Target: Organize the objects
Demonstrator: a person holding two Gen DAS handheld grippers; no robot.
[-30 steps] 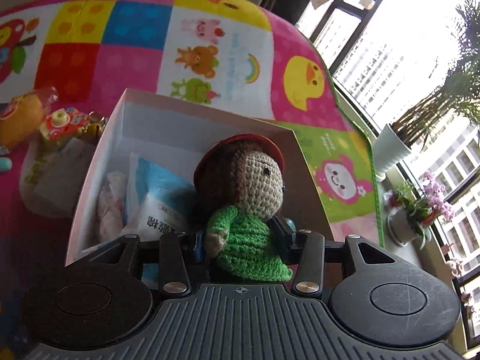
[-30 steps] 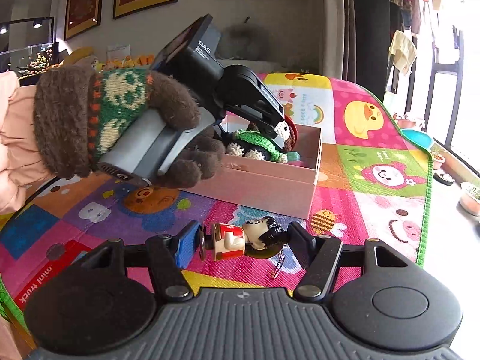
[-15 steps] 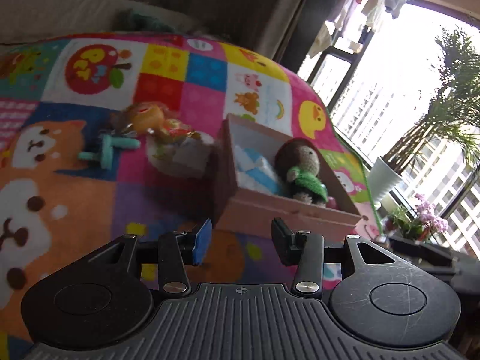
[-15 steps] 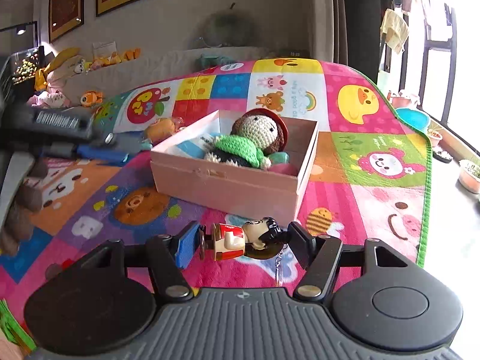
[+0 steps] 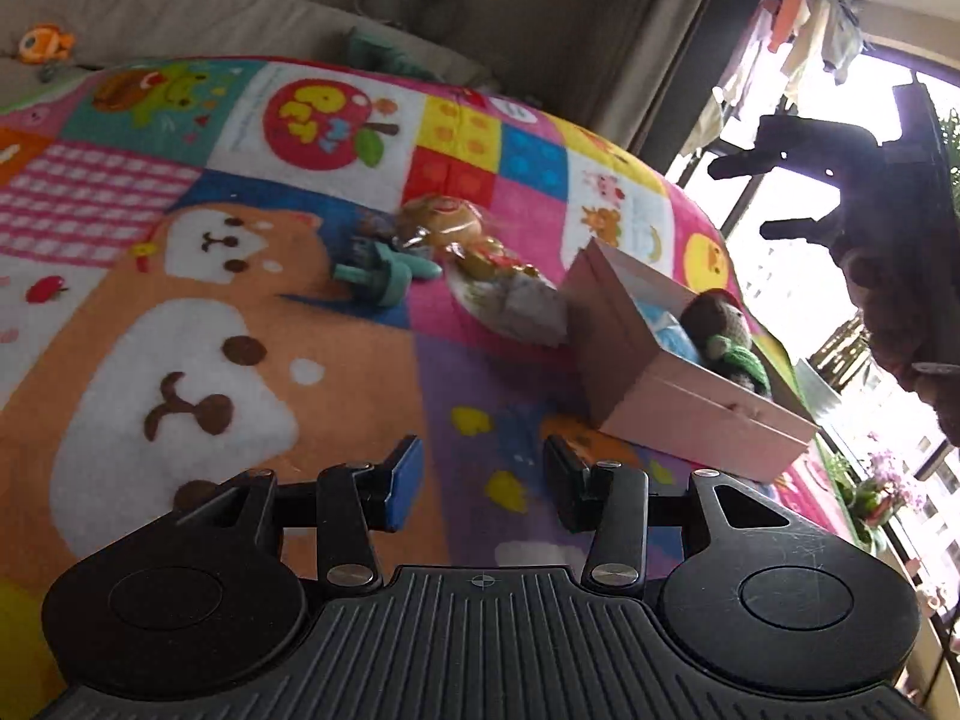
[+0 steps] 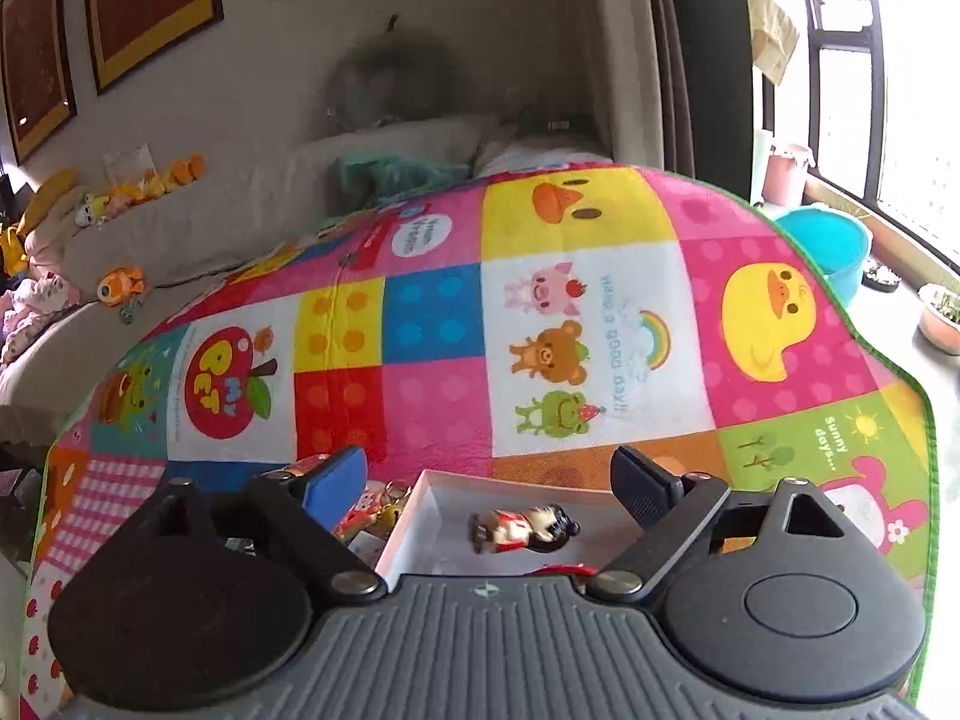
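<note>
A pink box [image 5: 678, 396] sits on the colourful play mat [image 5: 240, 312] and holds a crochet doll in green [image 5: 729, 342] and a blue packet [image 5: 666, 324]. My left gripper [image 5: 480, 483] is open and empty, low over the mat, short of the box. My right gripper [image 6: 489, 483] is open above the box [image 6: 420, 516]; a small red, white and black figurine [image 6: 522, 531] lies loose below its jaws. The right gripper and gloved hand also show in the left wrist view [image 5: 798, 192] above the box.
On the mat left of the box lie a teal toy [image 5: 384, 276], a wrapped orange snack [image 5: 441, 225], a colourful sweet packet [image 5: 492, 261] and a white bag [image 5: 522, 306]. Potted plants [image 5: 876, 486] stand by the window. A blue bowl [image 6: 831, 252] sits beyond the mat's edge.
My left gripper let go of the crochet doll in the box and drew back. My right gripper moved over the box and opened, dropping the figurine.
</note>
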